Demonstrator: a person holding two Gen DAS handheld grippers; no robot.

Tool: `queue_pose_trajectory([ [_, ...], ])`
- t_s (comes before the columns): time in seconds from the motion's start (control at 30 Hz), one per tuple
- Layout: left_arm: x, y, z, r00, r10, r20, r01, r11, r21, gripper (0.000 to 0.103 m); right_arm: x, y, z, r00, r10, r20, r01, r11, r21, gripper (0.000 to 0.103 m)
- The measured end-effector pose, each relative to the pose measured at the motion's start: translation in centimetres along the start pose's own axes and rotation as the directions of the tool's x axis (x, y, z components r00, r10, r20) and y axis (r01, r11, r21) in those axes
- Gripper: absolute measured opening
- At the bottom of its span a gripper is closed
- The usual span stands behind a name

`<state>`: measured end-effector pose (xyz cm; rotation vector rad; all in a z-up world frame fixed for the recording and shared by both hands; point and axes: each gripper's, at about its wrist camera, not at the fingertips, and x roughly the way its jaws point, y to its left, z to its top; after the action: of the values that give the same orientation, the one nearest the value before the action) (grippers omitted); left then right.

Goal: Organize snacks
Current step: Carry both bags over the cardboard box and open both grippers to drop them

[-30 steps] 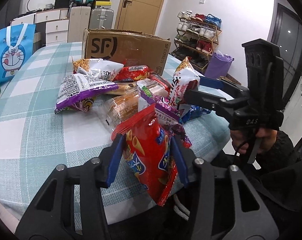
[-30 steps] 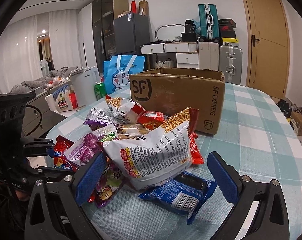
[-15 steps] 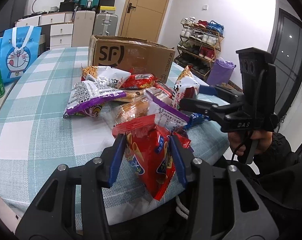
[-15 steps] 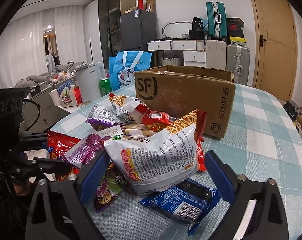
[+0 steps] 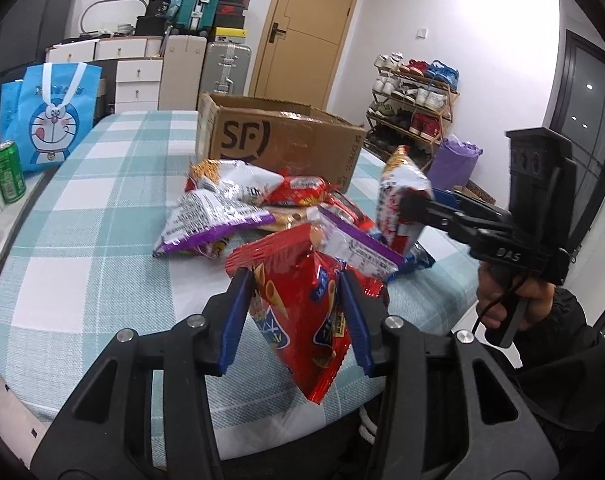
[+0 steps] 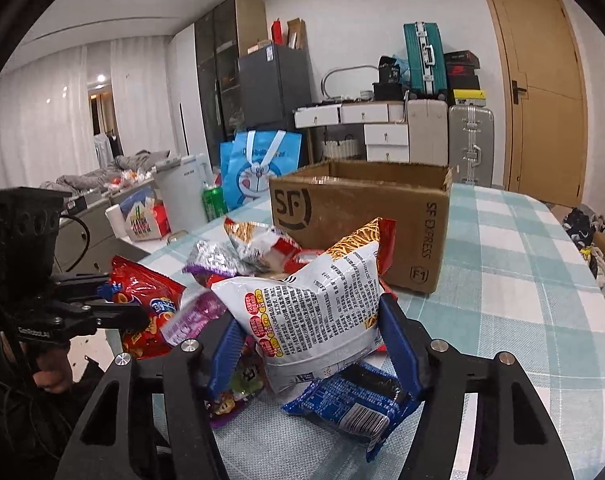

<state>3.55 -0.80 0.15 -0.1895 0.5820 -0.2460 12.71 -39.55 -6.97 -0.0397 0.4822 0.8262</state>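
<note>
Snacks in crinkly foil and plastic bags are what both tools deal with, and each tool has one in hand. The left tool [image 5: 298, 280] is closed on a glossy red chip bag [image 5: 302, 312], its blue pads pressing the bag's two sides, with the bag's lower corner hanging below the pads above the near edge of the teal-and-white checked surface [image 5: 82, 240]. The right tool [image 6: 314, 332] is closed part-way around a puffy white noodle-snack bag with an orange top [image 6: 314, 304], one pad against each side of it.

Judging by this, the step in hand is lifting picked bags away from the pile; the next move likely calls for carrying them over the open brown cardboard box marked SF [image 5: 278, 144] and letting go above its opening.

Relative to that box, the remaining pile lies just in front of its printed face: a white-and-purple bag [image 5: 206, 220], a small red packet [image 5: 302, 196] and others overlapping. A dark blue flat packet [image 6: 354, 404] lies on the surface under the white bag, on the side away from the box. The red bag is farthest from the box, at the surface's near edge.
</note>
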Motion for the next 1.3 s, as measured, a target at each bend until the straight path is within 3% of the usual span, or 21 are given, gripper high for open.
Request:
queue_pose_trajectory([
  [0.3,-0.8,-0.2,2.1,0.997,0.051,0.056,-0.052,0.998,0.017,0.041,-1.7,-0.4,1.0,0.998,0.000,0.070,-0.003,0.999,0.043,0.065],
  [0.7,-1.4,-0.6,7.4,0.979,0.116,0.168,-0.120,0.993,0.014,0.041,-2.9,-0.9,3.7,0.991,-0.013,0.136,0.002,0.997,0.081,0.065],
  [1.3,3.0,-0.1,15.2,0.964,0.162,0.209,-0.163,0.987,-0.011,0.041,-1.0,-3.7,8.7,0.990,-0.015,0.142,-0.009,0.985,0.170,0.066],
])
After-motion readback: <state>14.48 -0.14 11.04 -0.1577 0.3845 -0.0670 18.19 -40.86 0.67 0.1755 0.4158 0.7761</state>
